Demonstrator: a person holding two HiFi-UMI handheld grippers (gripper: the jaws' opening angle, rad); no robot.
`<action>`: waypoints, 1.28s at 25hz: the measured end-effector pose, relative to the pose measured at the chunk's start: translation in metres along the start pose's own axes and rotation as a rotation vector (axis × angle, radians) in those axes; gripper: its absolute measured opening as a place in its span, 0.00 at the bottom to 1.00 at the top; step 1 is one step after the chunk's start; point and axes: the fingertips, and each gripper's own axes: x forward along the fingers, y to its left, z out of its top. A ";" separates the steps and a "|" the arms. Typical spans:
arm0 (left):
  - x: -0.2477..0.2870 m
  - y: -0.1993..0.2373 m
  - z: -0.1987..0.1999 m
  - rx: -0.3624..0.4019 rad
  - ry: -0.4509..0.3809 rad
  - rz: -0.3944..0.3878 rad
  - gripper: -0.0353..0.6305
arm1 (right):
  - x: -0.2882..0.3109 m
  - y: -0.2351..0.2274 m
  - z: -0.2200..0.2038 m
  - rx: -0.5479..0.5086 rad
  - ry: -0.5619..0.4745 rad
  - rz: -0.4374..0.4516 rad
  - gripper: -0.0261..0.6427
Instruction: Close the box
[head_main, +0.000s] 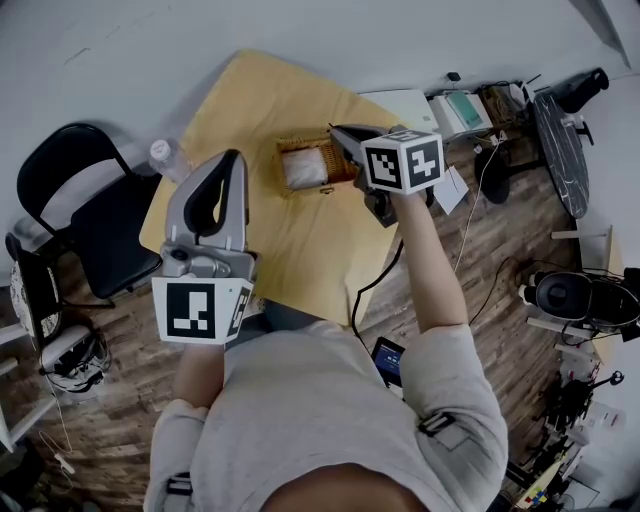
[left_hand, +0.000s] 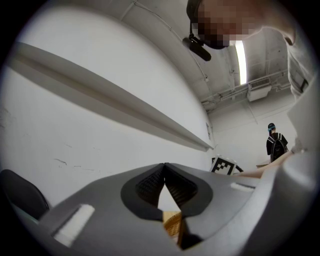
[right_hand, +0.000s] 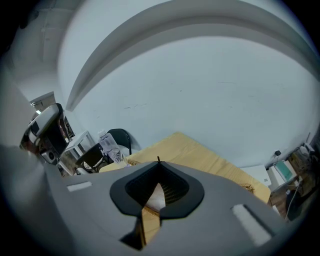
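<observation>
This looks like a lab or workshop room. Cluttered equipment (head_main: 565, 295) crowds the wood floor (head_main: 500, 240) at the head view's right edge. A strip light (left_hand: 241, 60) hangs among exposed ceiling pipes.

Your wooden table (head_main: 300, 250) carries a wicker box (head_main: 312, 165) near its far side. A bottle (head_main: 166, 157) stands at its left corner.

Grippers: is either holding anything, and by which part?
Nothing is held. The left gripper and the right gripper both have jaws together with nothing between them; the wicker box sits on the table.
</observation>
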 end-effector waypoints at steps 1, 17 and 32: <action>-0.001 -0.002 0.000 0.000 0.000 -0.001 0.14 | -0.001 0.001 -0.005 0.001 0.002 0.001 0.06; -0.018 -0.017 0.000 0.003 0.007 -0.010 0.14 | -0.002 0.009 -0.064 0.046 0.042 -0.001 0.06; -0.033 -0.019 -0.001 0.021 0.017 -0.004 0.14 | 0.012 0.007 -0.110 0.107 0.079 -0.027 0.06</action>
